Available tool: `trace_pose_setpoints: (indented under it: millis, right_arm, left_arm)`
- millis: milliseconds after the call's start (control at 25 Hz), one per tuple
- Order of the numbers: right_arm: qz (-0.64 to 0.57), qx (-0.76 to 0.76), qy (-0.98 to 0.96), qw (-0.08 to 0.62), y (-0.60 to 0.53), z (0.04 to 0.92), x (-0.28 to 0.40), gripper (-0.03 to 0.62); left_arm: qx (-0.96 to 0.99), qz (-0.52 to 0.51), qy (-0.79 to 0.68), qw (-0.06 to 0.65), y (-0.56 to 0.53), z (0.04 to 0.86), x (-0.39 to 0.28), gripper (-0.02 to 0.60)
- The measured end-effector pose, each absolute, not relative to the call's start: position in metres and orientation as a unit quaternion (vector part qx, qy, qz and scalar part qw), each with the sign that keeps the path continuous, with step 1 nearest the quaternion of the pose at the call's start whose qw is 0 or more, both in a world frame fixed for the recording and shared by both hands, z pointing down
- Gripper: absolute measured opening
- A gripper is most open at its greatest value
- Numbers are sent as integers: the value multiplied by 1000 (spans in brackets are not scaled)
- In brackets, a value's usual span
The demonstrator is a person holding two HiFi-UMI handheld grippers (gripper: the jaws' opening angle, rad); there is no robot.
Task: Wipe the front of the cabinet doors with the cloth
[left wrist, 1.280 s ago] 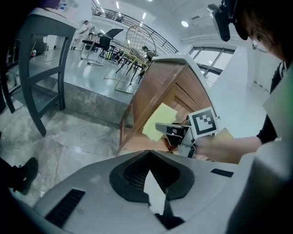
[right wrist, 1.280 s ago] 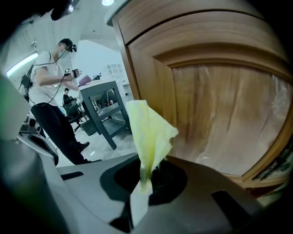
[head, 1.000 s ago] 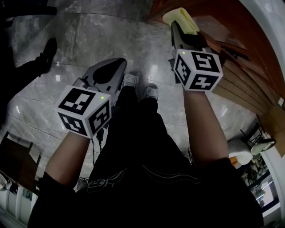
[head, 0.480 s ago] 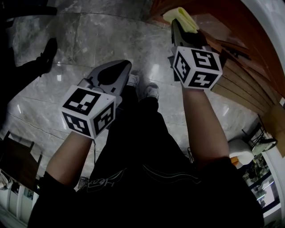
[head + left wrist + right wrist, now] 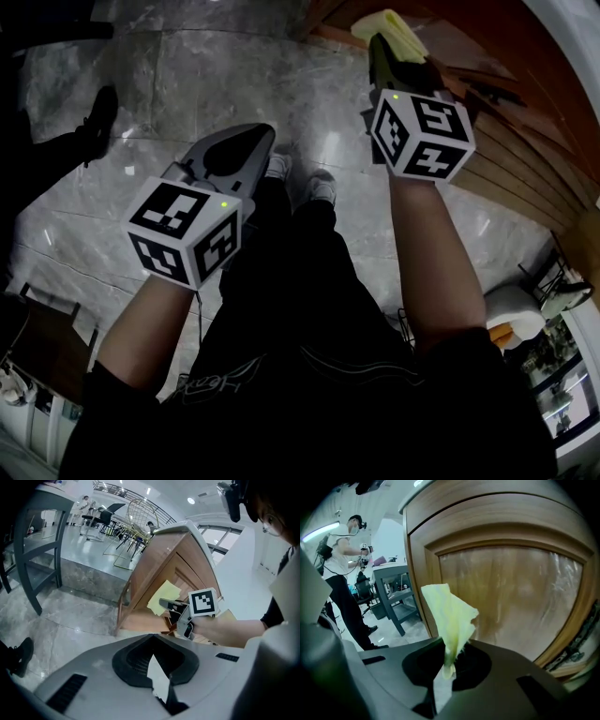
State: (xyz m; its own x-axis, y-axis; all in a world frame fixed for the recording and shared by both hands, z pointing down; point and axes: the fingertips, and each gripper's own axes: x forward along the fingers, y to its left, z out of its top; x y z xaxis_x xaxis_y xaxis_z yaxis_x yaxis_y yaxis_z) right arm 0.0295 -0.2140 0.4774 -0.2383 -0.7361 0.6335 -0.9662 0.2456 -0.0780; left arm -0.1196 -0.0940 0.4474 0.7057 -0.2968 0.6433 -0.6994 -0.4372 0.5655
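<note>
Grippers: two, a left gripper (image 5: 246,142) and a right gripper (image 5: 382,45). Marker cubes: two, one on the left (image 5: 185,232) and one on the right (image 5: 422,131).

Cloth (image 5: 392,26): one, yellow.

Cabinet (image 5: 506,103): one, wooden. The right gripper view shows one framed door (image 5: 511,588) in full; any further doors cannot be counted from these views.

Forearms of the wearer: two, left (image 5: 150,319) and right (image 5: 436,272).

Light shoes: two, (image 5: 277,167) and (image 5: 322,187). Dark shoe (image 5: 98,117): one, at the left edge of the floor.

Standing person (image 5: 340,564): one, in the right gripper view. Grey table (image 5: 391,571): one, beside that person.
</note>
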Motion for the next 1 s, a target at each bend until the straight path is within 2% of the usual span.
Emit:
trace_pose_setpoints:
  millis: [1000]
  right_arm:
    - [248,650,-682,226,-168,476,166,41]
  left_arm:
    - [838,262,-237,415,-58,442,-25,6]
